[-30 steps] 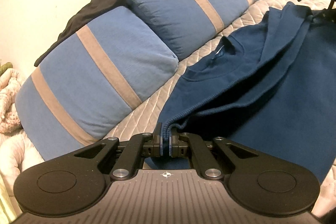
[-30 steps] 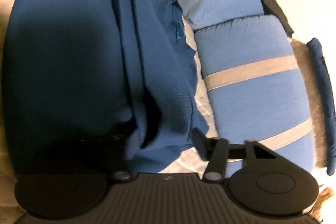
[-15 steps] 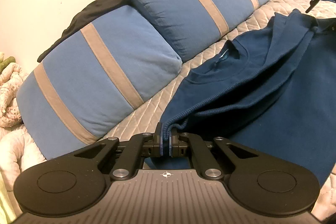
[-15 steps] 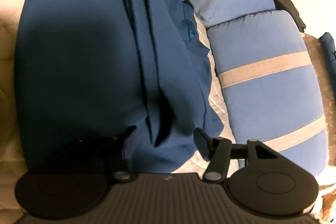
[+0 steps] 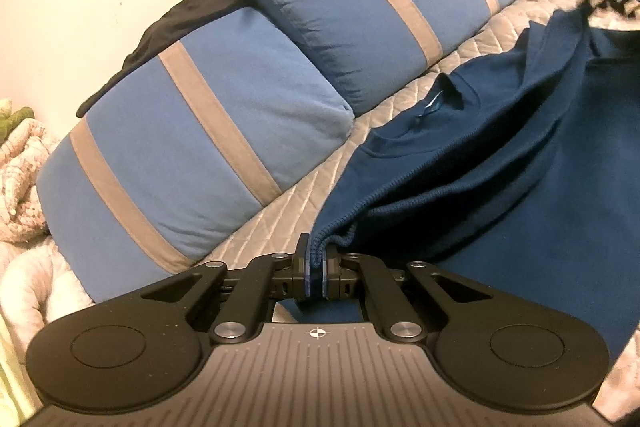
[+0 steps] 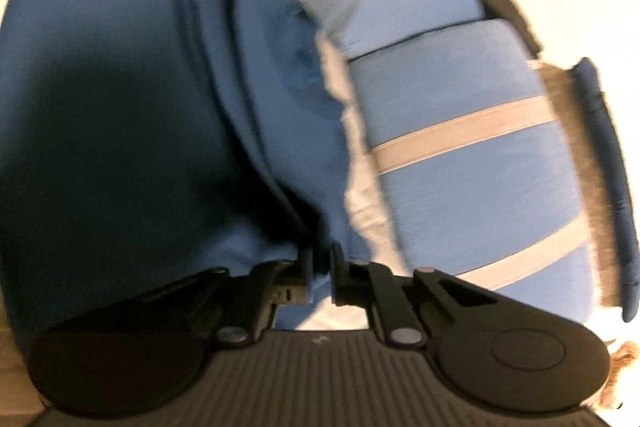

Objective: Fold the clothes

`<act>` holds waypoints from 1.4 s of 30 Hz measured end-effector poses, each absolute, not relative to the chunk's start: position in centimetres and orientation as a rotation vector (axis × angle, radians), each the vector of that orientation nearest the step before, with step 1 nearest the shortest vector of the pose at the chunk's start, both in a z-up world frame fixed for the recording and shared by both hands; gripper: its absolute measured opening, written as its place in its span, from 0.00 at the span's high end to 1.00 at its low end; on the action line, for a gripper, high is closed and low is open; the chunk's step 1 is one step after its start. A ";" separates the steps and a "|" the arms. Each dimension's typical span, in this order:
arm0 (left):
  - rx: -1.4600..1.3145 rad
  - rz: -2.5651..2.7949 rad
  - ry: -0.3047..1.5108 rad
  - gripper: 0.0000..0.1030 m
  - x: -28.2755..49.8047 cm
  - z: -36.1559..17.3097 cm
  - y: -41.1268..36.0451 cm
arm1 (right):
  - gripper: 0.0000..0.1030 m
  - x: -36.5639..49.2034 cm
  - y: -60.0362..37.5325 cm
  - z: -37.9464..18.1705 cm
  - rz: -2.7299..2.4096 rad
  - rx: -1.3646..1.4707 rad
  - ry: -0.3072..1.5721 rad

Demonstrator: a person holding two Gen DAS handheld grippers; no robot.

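The blue sweatshirt (image 5: 500,163) on the quilted bed (image 5: 276,215) is clenched at its ribbed hem by the left gripper (image 5: 316,269) and pinched by the right gripper (image 6: 320,277).

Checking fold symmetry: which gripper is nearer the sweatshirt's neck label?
Hard to call; probably right. The left gripper pinches the ribbed edge of the sweatshirt, the neck label well ahead. The right gripper grips a fold in a blurred frame, the label ahead.

No legible text; crosshair mark (image 5: 318,332) on left claw body.
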State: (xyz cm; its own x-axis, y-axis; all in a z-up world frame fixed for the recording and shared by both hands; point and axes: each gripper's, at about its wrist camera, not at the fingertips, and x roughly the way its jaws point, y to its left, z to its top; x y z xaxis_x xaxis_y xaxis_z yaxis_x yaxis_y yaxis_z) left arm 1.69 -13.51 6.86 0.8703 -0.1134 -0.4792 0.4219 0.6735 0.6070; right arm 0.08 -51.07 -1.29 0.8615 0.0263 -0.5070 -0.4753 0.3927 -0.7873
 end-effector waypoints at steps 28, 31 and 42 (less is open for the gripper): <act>0.659 -0.162 0.570 0.95 14.9 5.6 -14.5 | 0.96 15.9 -52.7 4.2 0.218 -0.647 0.636; 0.671 -0.151 0.590 0.95 16.2 4.5 -14.8 | 0.96 17.6 -52.6 3.2 0.200 -0.617 0.663; 0.456 0.068 0.626 0.44 18.1 3.9 -12.1 | 0.53 20.3 -53.3 1.7 0.125 -0.436 0.734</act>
State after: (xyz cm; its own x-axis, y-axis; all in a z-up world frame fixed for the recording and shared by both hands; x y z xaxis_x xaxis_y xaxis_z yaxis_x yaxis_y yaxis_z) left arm 18.11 -12.09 3.92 0.8113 0.1970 -0.5504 0.0743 0.8991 0.4314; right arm 20.26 -53.29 1.65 0.7398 -0.0400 -0.6717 -0.2604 0.9034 -0.3406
